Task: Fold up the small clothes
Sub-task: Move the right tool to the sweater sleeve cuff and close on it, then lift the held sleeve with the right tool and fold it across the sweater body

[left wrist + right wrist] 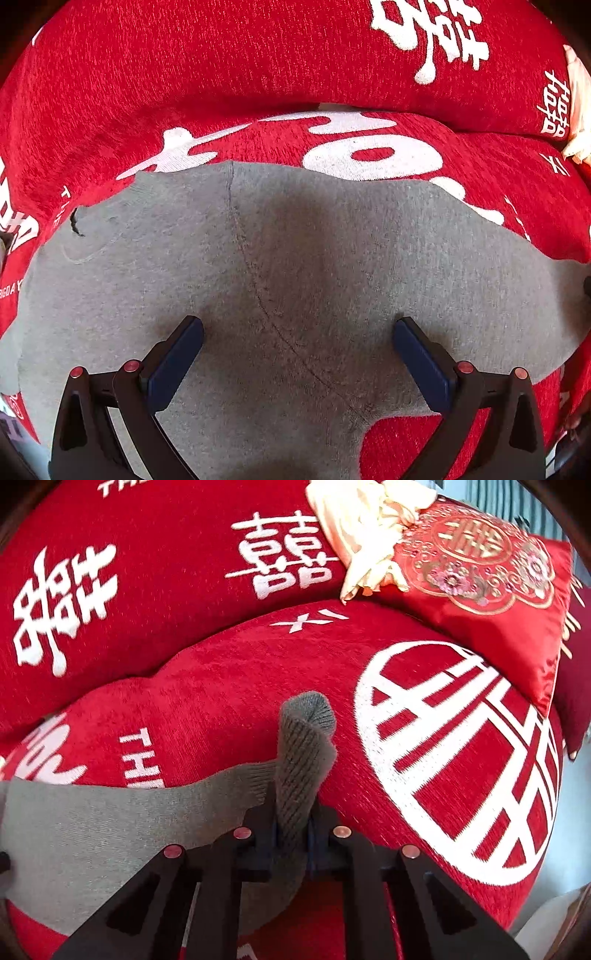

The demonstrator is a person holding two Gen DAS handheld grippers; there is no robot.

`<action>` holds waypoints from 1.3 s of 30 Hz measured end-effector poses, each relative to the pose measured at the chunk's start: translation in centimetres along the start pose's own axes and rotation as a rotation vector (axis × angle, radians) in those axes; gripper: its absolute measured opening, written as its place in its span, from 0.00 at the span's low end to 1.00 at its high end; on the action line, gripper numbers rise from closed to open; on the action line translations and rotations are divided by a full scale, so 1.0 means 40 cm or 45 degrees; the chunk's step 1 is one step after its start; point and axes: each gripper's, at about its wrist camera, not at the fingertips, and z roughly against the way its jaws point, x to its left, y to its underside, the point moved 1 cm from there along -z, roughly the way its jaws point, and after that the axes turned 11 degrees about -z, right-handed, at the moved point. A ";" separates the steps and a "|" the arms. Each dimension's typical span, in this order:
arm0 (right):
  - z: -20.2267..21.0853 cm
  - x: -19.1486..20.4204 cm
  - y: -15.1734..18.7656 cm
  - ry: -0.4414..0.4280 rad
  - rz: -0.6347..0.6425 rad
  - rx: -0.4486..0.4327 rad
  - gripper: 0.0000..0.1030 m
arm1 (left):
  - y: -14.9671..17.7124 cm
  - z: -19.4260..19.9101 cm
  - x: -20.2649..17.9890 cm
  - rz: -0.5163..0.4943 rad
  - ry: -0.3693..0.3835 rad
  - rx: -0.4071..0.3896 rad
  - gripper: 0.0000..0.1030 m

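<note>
Garment (295, 266), grey, flat on red cover (184, 74). Left gripper (297, 332) jaws wide apart just above cloth, nothing held. Right gripper (293, 834) jaws pinched on ribbed cuff (303, 738), cuff sticking up beyond fingertips.

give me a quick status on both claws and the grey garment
Right claw shut on ribbed cuff. Left claw open over grey garment, spread flat on red cushion. Nothing in the way.
</note>
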 end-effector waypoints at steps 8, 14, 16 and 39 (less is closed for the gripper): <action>0.082 -0.017 0.003 0.090 -0.003 -0.131 0.12 | 0.005 0.013 0.005 -0.008 -0.100 0.003 1.00; 0.112 -0.024 0.002 0.069 -0.045 -0.123 0.12 | 0.021 0.041 -0.004 -0.097 -0.059 -0.004 1.00; 0.130 -0.020 0.003 0.059 -0.045 -0.130 0.12 | 0.038 0.051 0.011 -0.088 -0.043 -0.013 1.00; 0.286 0.147 0.038 -0.244 -0.122 -0.010 0.12 | 0.291 0.114 0.310 0.161 0.051 -0.036 1.00</action>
